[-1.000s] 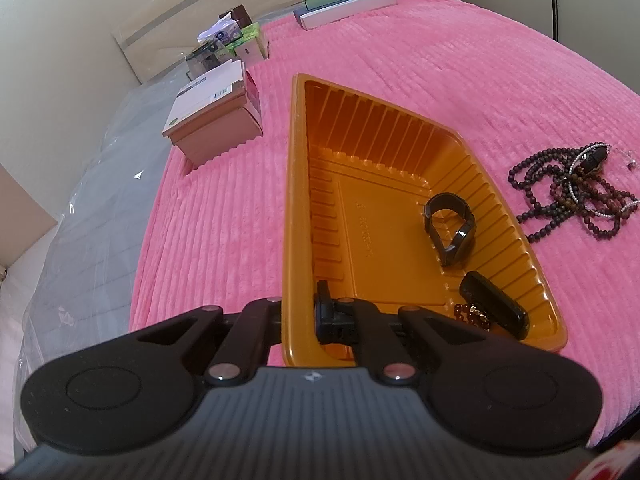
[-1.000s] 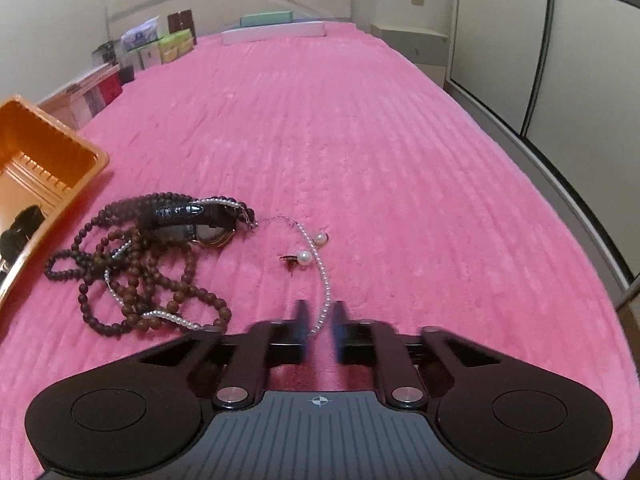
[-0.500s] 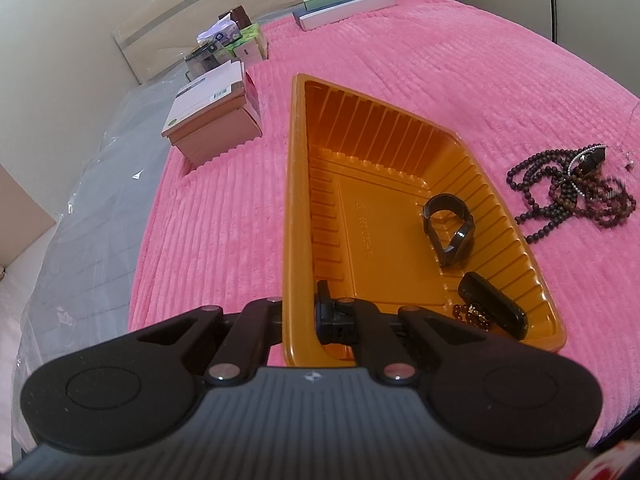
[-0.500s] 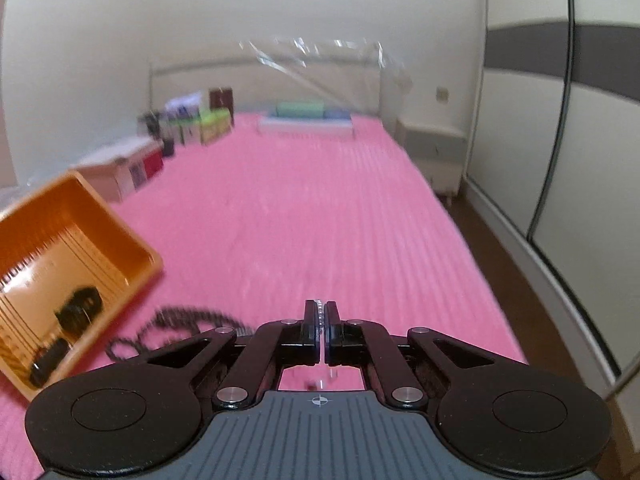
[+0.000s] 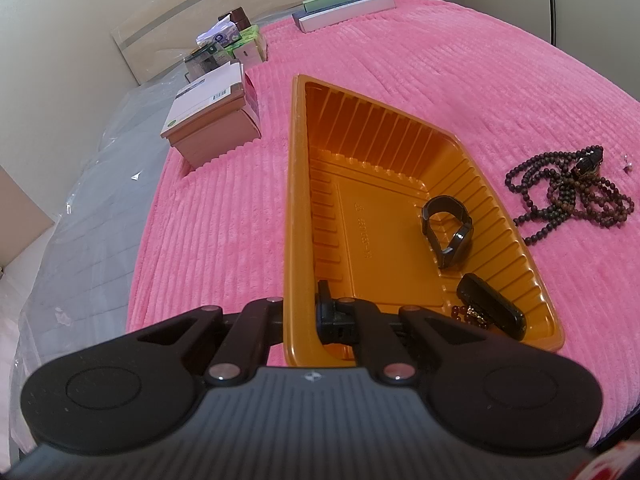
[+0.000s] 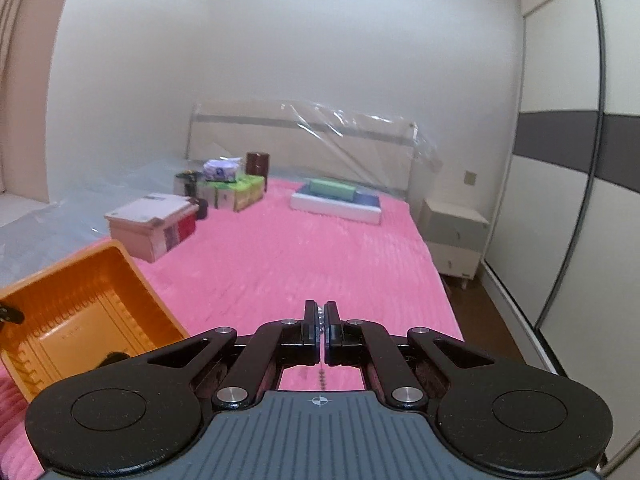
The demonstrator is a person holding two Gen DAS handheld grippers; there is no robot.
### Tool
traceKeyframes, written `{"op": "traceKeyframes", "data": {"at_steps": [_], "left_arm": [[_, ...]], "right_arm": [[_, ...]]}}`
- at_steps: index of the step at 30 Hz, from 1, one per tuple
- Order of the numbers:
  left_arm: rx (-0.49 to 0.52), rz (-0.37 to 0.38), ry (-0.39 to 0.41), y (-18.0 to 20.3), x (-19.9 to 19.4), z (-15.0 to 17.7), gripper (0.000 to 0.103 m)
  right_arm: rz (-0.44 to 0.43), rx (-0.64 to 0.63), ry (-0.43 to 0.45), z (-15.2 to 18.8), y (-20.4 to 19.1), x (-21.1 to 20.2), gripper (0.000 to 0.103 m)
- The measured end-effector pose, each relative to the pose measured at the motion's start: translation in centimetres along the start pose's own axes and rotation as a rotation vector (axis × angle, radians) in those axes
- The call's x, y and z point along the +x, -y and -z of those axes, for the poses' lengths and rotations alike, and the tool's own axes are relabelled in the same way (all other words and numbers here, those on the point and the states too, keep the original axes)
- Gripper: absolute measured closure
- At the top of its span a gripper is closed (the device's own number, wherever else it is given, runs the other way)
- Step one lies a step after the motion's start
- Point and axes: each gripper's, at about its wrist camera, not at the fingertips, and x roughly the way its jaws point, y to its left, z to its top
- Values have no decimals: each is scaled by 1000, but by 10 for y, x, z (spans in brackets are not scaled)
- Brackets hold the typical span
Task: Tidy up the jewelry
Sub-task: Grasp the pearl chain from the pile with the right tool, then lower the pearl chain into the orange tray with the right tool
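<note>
An orange plastic tray (image 5: 304,208) lies on the pink bedspread; it also shows in the right wrist view (image 6: 84,280). My left gripper (image 5: 300,312) is shut on the tray's near rim. Inside lie a black watch (image 5: 448,232), a black oblong piece (image 5: 492,306) and a small brown bead bracelet (image 5: 470,314). Dark bead necklaces (image 5: 568,196) lie tangled right of the tray, with a small pearl piece (image 5: 627,167) beyond. My right gripper (image 6: 321,316) is shut on a pearl chain (image 6: 321,316) and holds it high above the bed; the chain hangs below the fingers.
A pinkish cardboard box (image 5: 212,120) stands left of the tray's far end. Small boxes and a tissue pack (image 6: 228,184) sit near the headboard. Flat white and green boxes (image 6: 336,200) lie at the head of the bed. A nightstand (image 6: 456,236) and wardrobe stand right.
My right gripper closed on the pearl chain and lifted it off the bedspread, rising high. The bead pile shifted slightly as the chain came away. The left gripper stayed on the tray rim.
</note>
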Motion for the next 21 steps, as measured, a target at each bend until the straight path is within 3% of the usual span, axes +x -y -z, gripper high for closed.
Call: {"op": "traceKeyframes", "data": {"at_steps": [10, 21], "left_arm": [[1, 2, 0, -1, 0, 0, 99], [1, 7, 4, -1, 2, 1, 99]], "right_arm": [[-116, -60, -2, -19, -24, 8, 101], [-408, -178, -21, -47, -117, 44, 101]]}}
